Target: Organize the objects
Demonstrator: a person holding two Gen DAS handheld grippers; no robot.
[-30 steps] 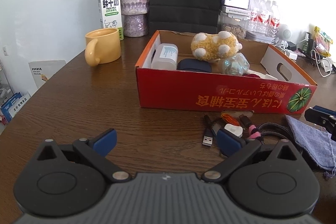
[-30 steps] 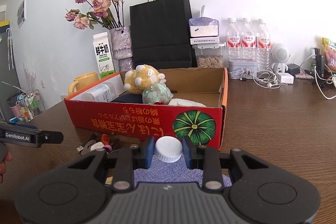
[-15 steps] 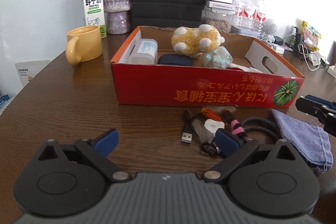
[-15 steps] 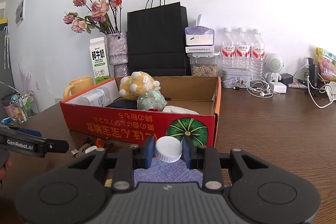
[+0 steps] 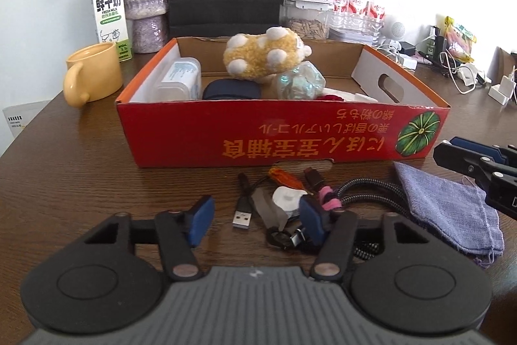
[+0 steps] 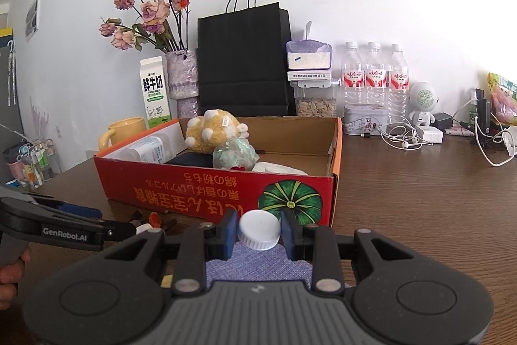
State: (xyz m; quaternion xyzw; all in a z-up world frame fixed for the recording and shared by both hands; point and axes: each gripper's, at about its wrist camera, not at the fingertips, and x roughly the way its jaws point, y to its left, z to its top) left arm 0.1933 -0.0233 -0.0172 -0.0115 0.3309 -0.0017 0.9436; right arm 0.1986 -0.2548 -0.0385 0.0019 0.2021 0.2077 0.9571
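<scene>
- The left hand-held gripper (image 5: 255,220), wide a second ago, is closing around the cables (image 5: 284,209) on the bench (image 5: 80,170), at the box's (image 5: 290,134) 6 o'clock; a pickup looks likely.
- The right hand-held gripper (image 6: 258,231) stays clamped on a white cap (image 6: 259,229).

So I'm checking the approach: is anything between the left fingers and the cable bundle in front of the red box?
Nothing visible blocks it. The left gripper is closing, its fingers already around the cable bundle, not yet pressing it.
</scene>
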